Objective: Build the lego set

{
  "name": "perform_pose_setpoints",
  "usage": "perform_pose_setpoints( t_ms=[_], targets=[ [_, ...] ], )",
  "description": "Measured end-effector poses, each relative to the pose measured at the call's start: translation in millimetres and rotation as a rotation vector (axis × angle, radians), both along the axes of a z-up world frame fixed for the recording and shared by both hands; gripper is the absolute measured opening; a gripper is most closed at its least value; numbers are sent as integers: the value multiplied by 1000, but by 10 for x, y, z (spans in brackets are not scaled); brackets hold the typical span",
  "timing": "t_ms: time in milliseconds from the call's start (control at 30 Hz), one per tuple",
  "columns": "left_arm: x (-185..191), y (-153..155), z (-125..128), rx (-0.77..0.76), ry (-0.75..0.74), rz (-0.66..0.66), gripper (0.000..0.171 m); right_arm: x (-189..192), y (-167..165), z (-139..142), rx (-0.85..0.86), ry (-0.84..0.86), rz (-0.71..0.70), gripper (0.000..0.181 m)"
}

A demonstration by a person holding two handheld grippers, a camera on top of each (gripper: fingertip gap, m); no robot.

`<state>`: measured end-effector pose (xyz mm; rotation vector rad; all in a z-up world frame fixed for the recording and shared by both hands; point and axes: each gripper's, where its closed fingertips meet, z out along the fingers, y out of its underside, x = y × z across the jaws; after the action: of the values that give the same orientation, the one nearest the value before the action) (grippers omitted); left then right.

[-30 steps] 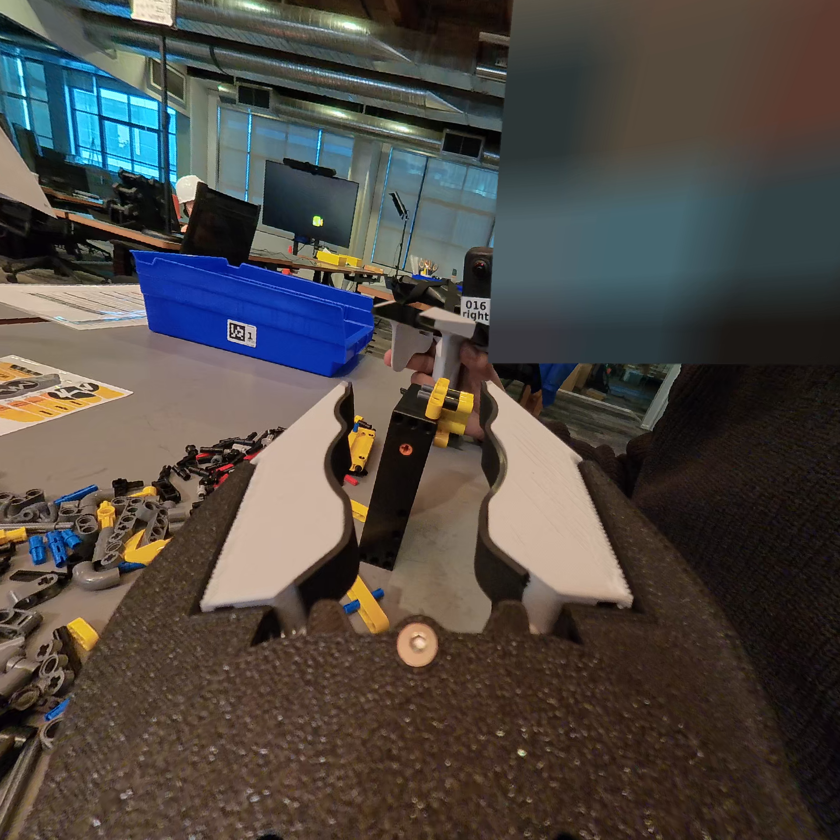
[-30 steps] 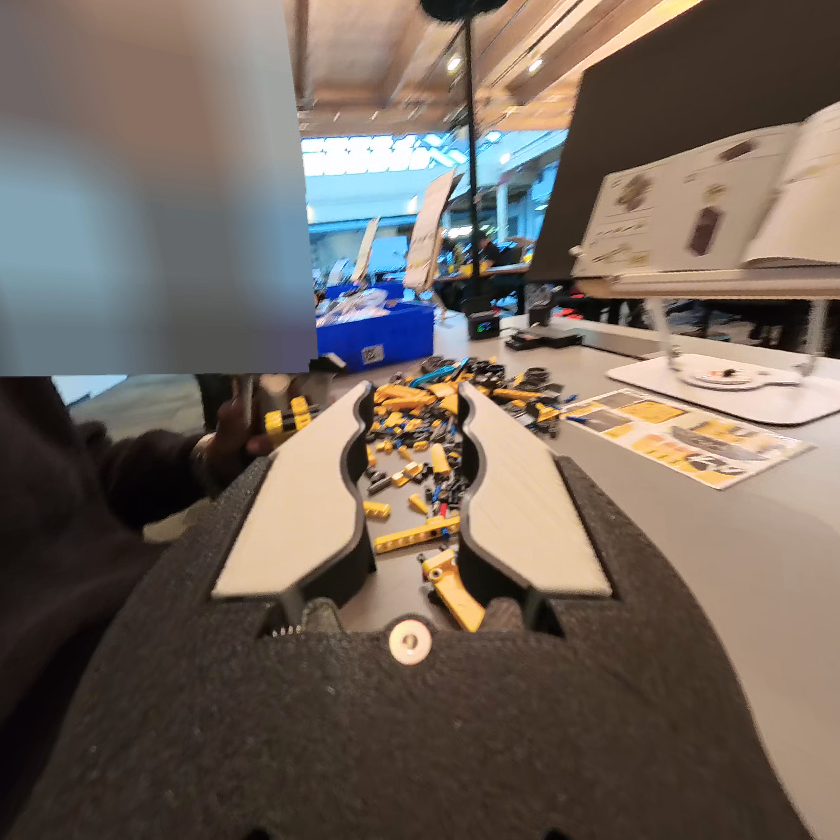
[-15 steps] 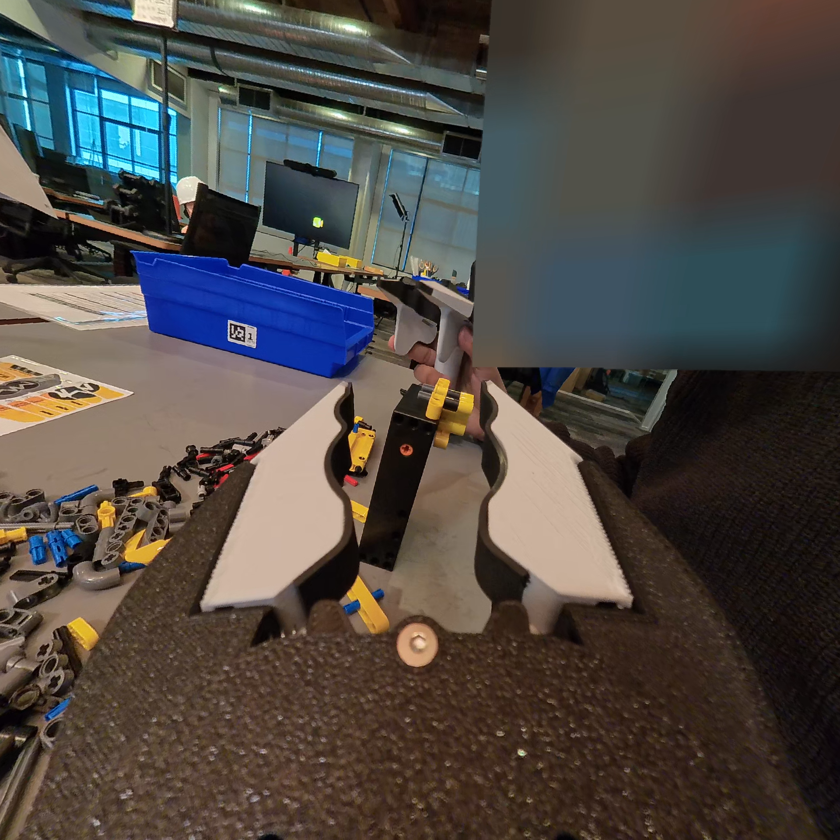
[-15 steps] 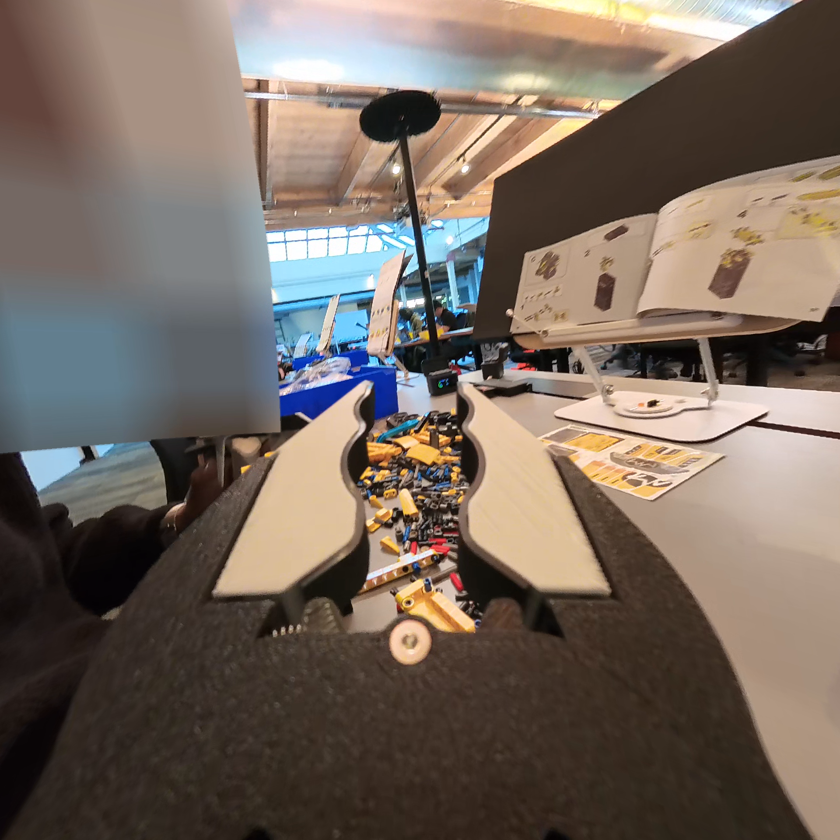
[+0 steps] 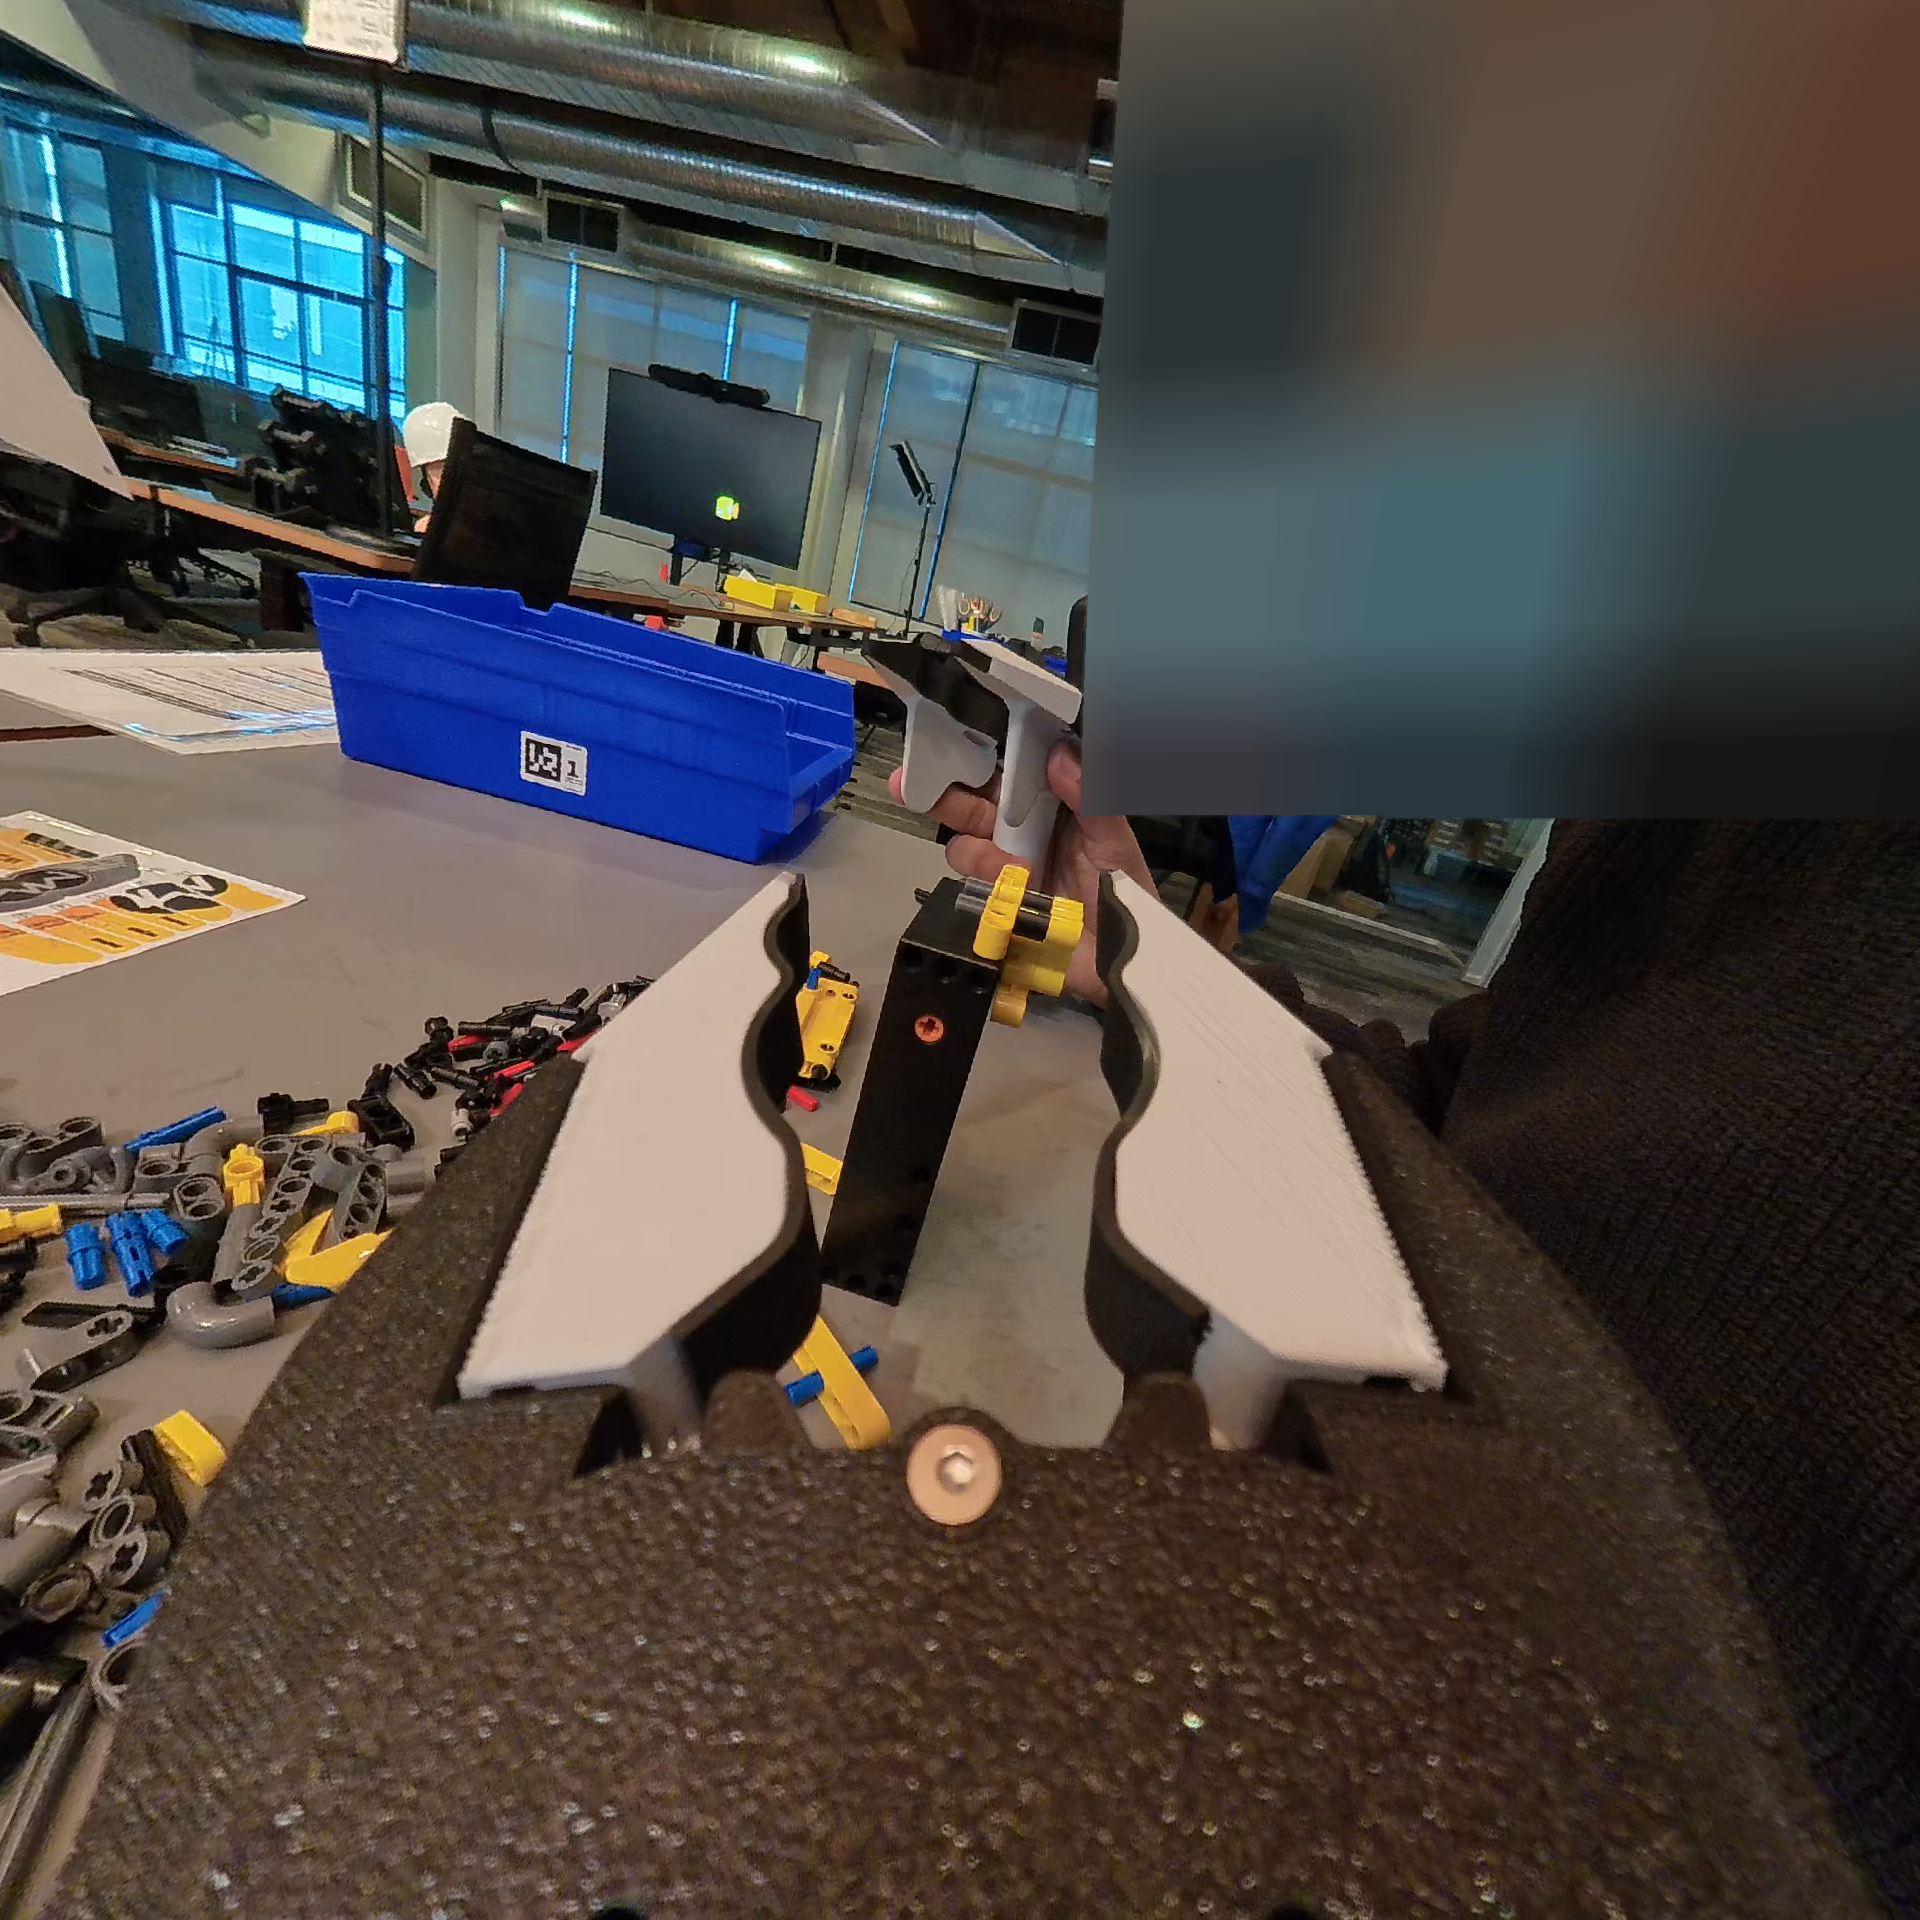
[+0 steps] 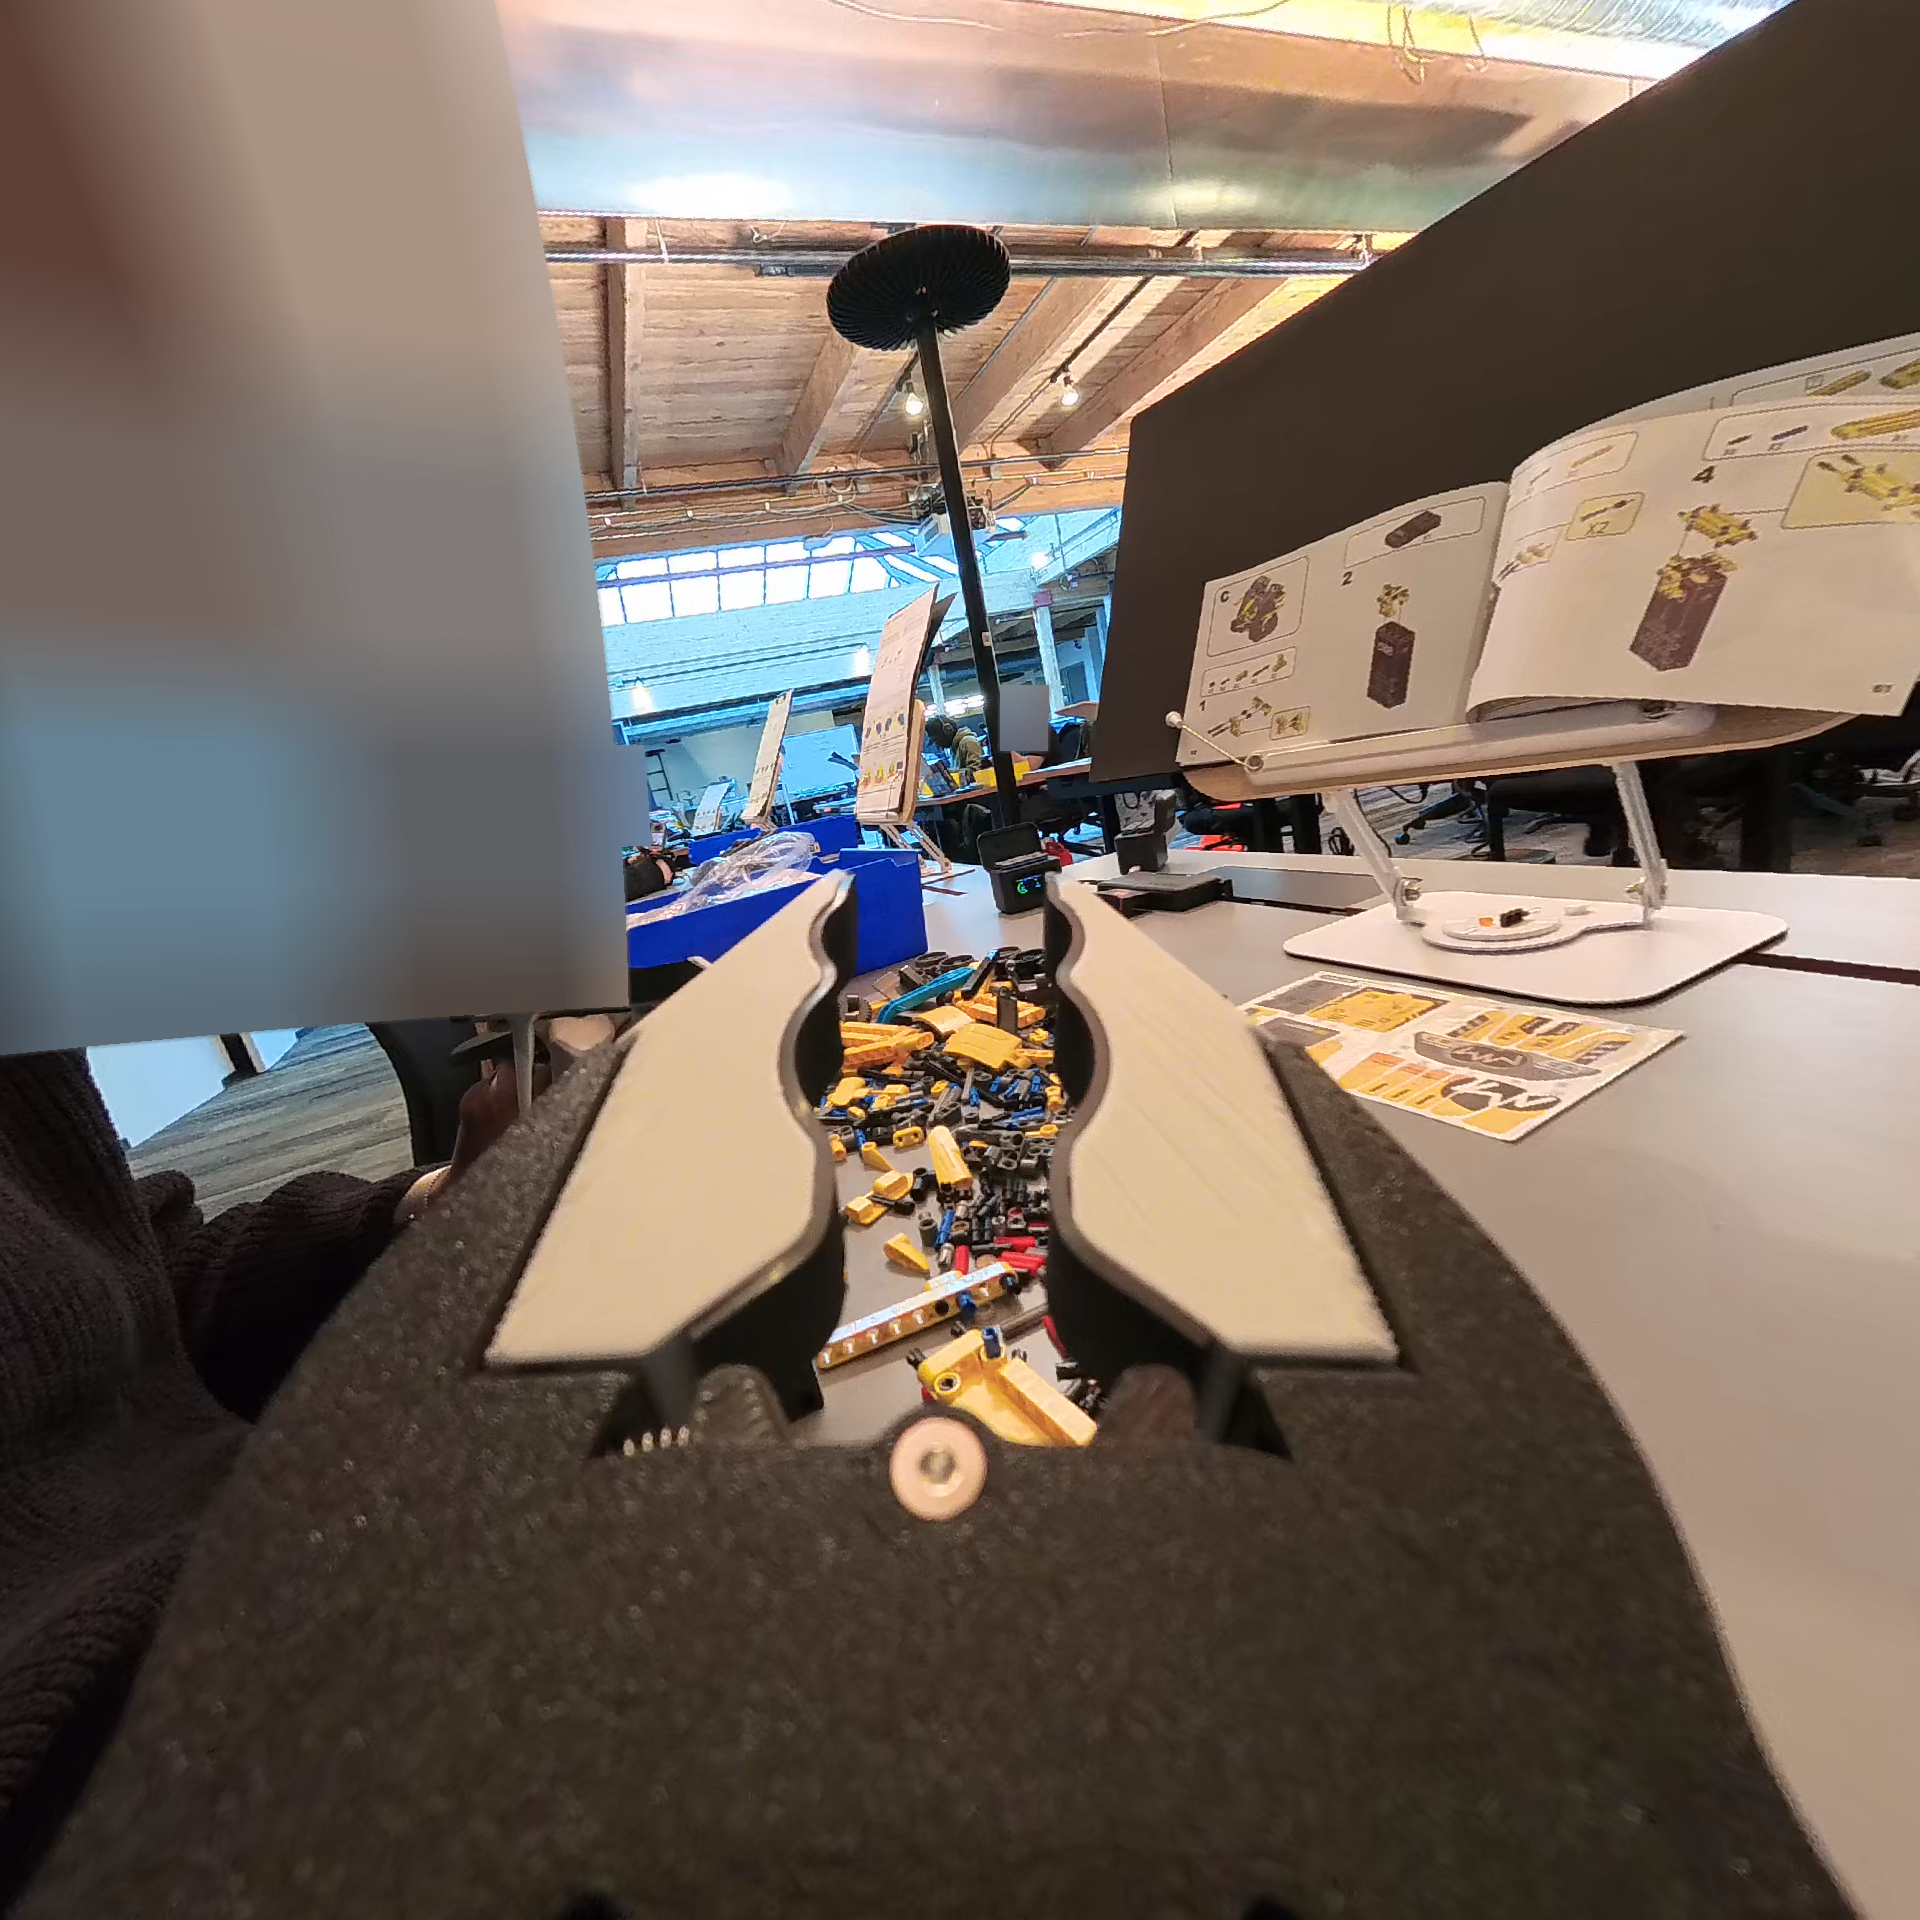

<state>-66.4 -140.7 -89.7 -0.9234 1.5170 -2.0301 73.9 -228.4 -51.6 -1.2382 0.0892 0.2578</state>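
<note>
A tall black block (image 5: 914,1091) stands tilted on the grey table (image 5: 436,914) between the fingers of my left gripper (image 5: 951,894). The jaws are wide open, and I cannot tell whether the left finger touches the block. A yellow connector piece (image 5: 1023,940) sits on the block's top. Behind it a hand (image 5: 977,842) holds my right gripper (image 5: 977,717) just above the yellow piece. In the right wrist view my right gripper (image 6: 948,894) is open and empty, raised over a pile of yellow, black and blue building pieces (image 6: 940,1091).
A blue bin (image 5: 582,696) stands at the back of the table. Loose grey, blue and yellow pieces (image 5: 239,1195) lie to the left. An open instruction booklet (image 6: 1507,592) rests on a white stand, with a sticker sheet (image 6: 1455,1049) before it. A dark sleeve (image 5: 1714,1247) is at right.
My right gripper has lifted and tilted upward, away from the yellow piece on the block. The left gripper and the black block have stayed in place.
</note>
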Motion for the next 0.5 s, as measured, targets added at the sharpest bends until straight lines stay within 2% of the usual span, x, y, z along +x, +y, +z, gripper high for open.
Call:
perform_pose_setpoints(
  t_ms=[133, 200, 300, 367, 500],
  targets=[
    [0, 0, 0, -1, 0, 0, 55, -3, -8, -10, -12, -8, -3, 35],
    [1, 3, 2, -3, 1, -1, 55, 29, -17, -89, -86, -59, -10, 35],
    [-3, 10, 8, -7, -3, 1, 55, 229, -75, -627, -425, -182, -48, 36],
    [2, 6, 3, -6, 1, -1, 55, 426, -186, -963, -632, -166, -85, 38],
    [7, 7, 0, -8, 6, -3, 55, 419, -293, -1015, -654, -90, 4, 43]
  ],
)
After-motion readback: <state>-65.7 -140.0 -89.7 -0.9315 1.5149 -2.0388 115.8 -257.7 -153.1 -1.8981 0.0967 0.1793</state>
